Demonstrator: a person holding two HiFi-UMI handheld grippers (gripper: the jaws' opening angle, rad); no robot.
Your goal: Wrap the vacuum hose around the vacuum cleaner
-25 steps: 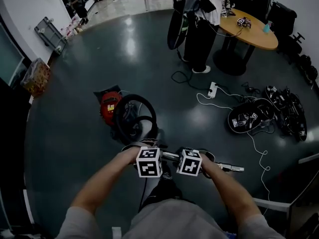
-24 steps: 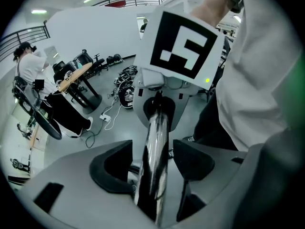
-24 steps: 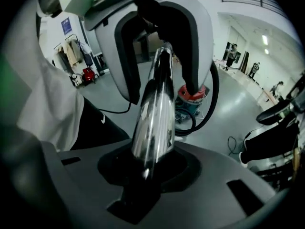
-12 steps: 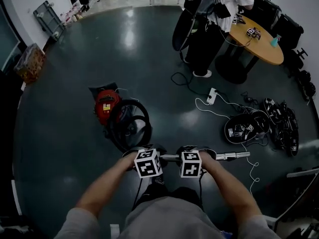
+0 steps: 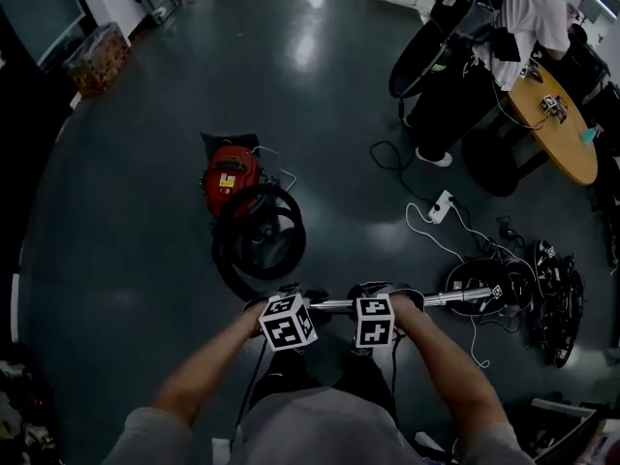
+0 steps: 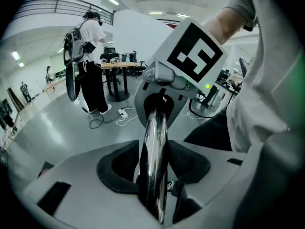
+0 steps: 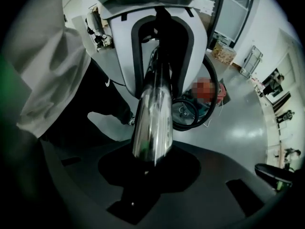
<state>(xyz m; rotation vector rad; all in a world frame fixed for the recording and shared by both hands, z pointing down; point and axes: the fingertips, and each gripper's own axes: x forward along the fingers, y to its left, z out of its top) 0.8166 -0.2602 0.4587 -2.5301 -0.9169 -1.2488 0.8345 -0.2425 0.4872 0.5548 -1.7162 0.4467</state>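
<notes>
**Head view.** The camera looks steeply down on a glossy dark grey floor [image 5: 126, 221]. At the bottom, two bare forearms hold the left gripper [image 5: 291, 303] and the right gripper [image 5: 373, 303] side by side. Each carries a black-and-white marker cube. Both clasp a shiny chrome metal wand tube [image 5: 436, 300], which lies level with its free end jutting right. Near them, farther out, a black coiled hose [image 5: 260, 231] lies on the floor, touching a red canister vacuum cleaner [image 5: 231, 175] on its far side. The floor left of the vacuum and beyond it is bare. The right side is crowded with a white power strip [image 5: 442, 204] and trailing cables, a heap of black gear [image 5: 547, 294], a round wooden table [image 5: 557, 129] and a standing person [image 5: 484, 56].

**Left gripper view.** The left gripper [image 6: 153, 168] has just been closing its jaws. Its black pads press the wand tube [image 6: 153, 137] from both sides. The tube runs ahead into the right gripper [image 6: 159, 97].

**Right gripper view.** The right gripper [image 7: 151, 163] has its jaws narrow, clamped on the wand tube [image 7: 155, 109]. The tube leads up to the left gripper [image 7: 159, 32]. The hose [image 7: 209, 113] loops on the floor behind, to the right.
</notes>
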